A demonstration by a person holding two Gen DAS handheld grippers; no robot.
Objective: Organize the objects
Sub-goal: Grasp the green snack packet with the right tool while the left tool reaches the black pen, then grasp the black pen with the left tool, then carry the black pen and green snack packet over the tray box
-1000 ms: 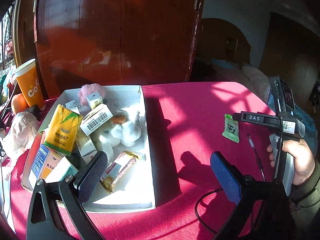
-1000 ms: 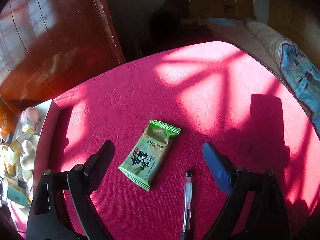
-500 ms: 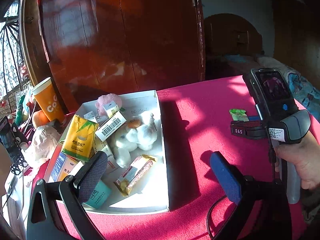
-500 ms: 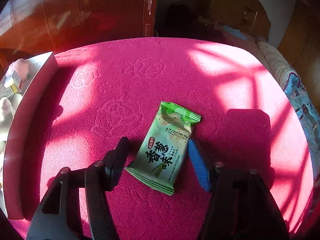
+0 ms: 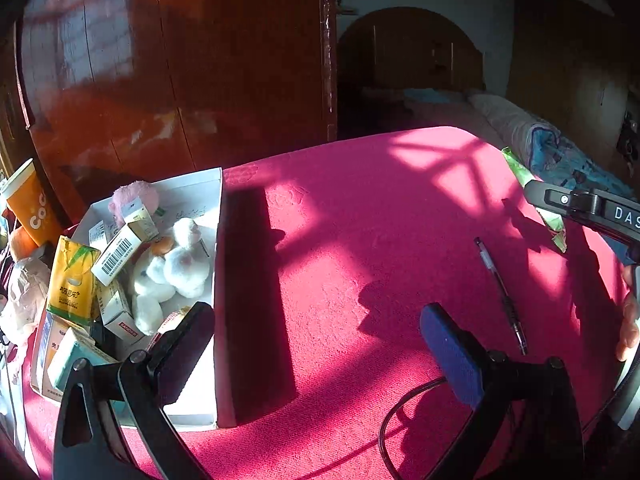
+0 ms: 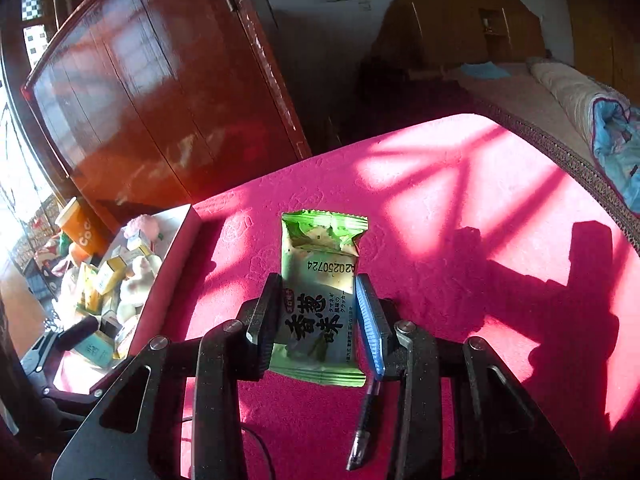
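At the centre of the right wrist view, a green snack packet (image 6: 320,300) is clamped by its long edges in the right gripper (image 6: 316,320), apparently raised off the red tablecloth (image 6: 460,240) for carrying. The white box (image 5: 218,280) of gathered items, at the left of the left wrist view, is judged its destination. The left gripper (image 5: 316,344) is held wide and empty beside that box, and a pen (image 5: 500,292) is left on the cloth at lower right.

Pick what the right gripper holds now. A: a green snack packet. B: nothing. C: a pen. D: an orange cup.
A: the right gripper is shut on the green snack packet, lifted off the red cloth, while the pen lies on the cloth.
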